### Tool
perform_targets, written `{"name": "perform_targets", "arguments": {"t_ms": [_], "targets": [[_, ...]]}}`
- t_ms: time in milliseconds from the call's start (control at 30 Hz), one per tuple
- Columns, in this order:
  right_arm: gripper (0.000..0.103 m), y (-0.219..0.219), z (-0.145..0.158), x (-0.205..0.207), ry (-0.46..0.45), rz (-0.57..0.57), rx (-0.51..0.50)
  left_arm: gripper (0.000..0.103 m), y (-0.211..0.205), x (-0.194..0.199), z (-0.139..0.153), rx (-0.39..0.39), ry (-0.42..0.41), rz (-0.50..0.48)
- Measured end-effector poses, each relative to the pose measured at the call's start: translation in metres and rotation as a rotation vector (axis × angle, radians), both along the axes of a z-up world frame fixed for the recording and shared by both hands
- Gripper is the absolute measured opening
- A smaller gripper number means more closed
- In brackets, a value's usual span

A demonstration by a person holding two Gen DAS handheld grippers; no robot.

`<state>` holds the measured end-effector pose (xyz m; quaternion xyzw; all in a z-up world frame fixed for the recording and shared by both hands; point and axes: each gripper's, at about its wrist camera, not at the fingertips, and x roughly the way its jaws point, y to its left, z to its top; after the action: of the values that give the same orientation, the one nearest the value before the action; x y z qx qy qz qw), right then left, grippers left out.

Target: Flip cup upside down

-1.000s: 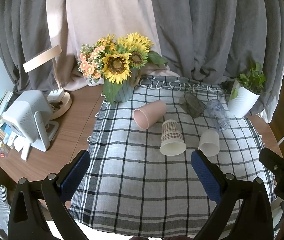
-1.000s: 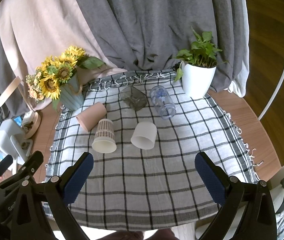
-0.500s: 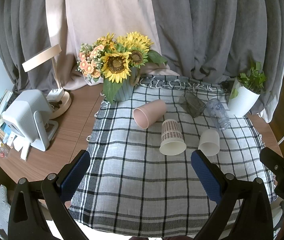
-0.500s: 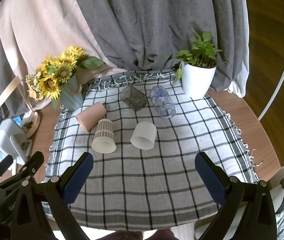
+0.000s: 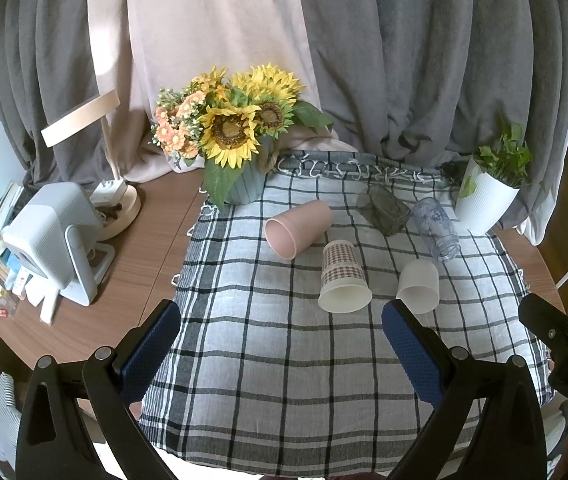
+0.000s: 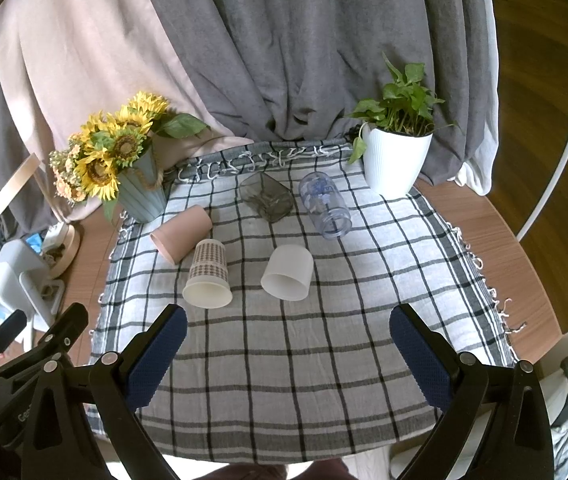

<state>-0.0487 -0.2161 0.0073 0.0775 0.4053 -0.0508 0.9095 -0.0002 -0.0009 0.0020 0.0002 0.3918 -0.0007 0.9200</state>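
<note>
1. Both grippers — left gripper, right gripper — hover spread wide, empty.
2. Checked paper cup lies sideways on the plaid cloth, touching the pink plastic cup.
3. Risk — pinching crushes it, or nudging rolls its neighbour.

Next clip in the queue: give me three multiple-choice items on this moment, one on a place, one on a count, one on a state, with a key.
1. Where does the sunflower bouquet stand?
A. at the checked cloth's far left corner
B. beside the white plant pot
C. at the cloth's near edge

2. How many drinking vessels lie on their sides on the cloth?
A. three
B. five
C. seven

3. How is the right gripper?
A. shut on the pink cup
B. shut on nothing
C. open, holding nothing

Key: 1 A, its vase sits left of the fringe; 2 B, pink cup, patterned paper cup, white cup, dark glass, clear blue-print bottle; 3 C, the jaws stand wide apart above bare cloth.
</note>
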Motion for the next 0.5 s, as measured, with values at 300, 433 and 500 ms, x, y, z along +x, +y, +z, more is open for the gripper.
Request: {"name": "perform_targets", "arguments": {"t_ms": [300,433,500], "targets": [[0.102,-0.0001,-0.0007,0.0012,0.003,0.000,0.000,0.103,-0.0006,-0.0006,-0.0008,0.000,0.004,-0.001],[0.102,0.0012,-0.0027,0.0022,0.006,0.001,0.000,0.103,-0.0008,-0.0005,-0.0010,-0.001,0.004,0.000],[0.102,0.0006,-0.0019,0.0025,0.004,0.001,0.000,0.103,-0.0014,-0.0008,-0.0018,0.001,0.006,0.000]]}}
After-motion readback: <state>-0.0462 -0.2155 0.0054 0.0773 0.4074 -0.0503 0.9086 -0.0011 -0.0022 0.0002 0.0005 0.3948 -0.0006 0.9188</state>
